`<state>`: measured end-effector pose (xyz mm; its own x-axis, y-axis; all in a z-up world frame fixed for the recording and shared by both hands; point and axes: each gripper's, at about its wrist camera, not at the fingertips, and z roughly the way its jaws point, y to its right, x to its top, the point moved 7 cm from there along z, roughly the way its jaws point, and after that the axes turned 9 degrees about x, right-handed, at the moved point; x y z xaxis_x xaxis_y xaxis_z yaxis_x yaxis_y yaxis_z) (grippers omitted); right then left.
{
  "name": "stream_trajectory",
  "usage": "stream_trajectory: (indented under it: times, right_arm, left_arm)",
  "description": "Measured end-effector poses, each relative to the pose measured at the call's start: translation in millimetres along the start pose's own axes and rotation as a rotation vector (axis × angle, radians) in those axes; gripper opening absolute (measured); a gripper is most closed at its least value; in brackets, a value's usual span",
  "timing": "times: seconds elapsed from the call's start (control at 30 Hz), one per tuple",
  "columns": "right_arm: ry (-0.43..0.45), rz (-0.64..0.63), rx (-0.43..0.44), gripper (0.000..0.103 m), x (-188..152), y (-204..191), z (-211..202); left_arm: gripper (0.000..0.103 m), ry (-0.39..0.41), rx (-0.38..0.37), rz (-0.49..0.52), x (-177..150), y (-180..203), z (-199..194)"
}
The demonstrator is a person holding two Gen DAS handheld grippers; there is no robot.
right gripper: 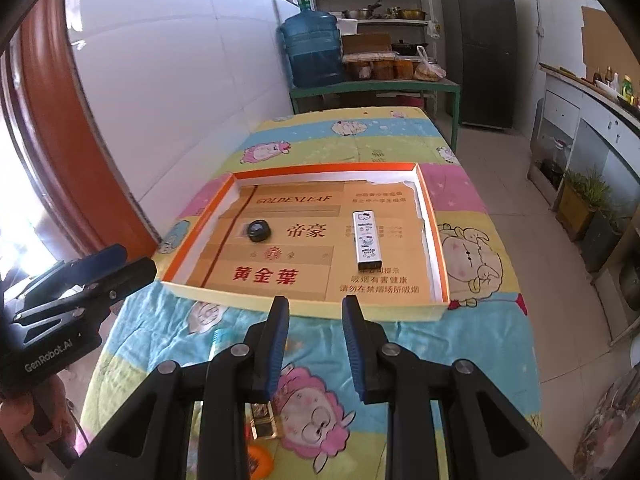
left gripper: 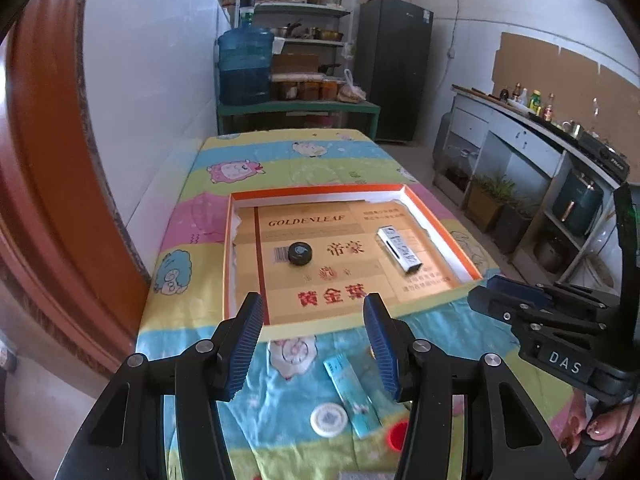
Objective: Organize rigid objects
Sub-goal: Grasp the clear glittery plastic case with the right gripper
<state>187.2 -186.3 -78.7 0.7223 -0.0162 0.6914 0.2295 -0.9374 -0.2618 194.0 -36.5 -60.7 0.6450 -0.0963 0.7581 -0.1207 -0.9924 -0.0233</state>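
Both jaws gape empty; tray (right gripper: 434, 236) holds puck (right gripper: 258, 230) and white box (right gripper: 366, 239).

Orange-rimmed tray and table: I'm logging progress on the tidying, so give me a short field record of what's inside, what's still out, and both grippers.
container: orange-rimmed tray, cardboard-lined, on the cartoon tablecloth
inside tray: black round tin at left; white slim box at right, apart
still outside, near side: white round lid, teal box, red round object, partly hidden
left gripper: open, empty, above the near tray edge
right gripper: open, empty
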Motion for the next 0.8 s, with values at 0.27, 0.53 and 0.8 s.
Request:
stream_trajectory:
  times: [0.27,0.53,0.8]
  right_arm:
    - [0.018,-0.027,0.077,0.027,-20.0,-19.0,-29.2]
    - [-0.068,-0.161,0.232,0.027,-65.7,-58.0,-27.0]
    - [-0.184,-0.343,0.348,0.027,-115.1,-91.0,-15.5]
  left_arm:
    - [0.054,0.014,-0.004,-0.018,-24.1,-9.1,-33.7]
    - [0.054,-0.003,0.036,-0.035,-57.2,-25.0,-47.6]
    - [0.054,-0.021,0.046,-0.038,-87.1,-30.2,-54.3]
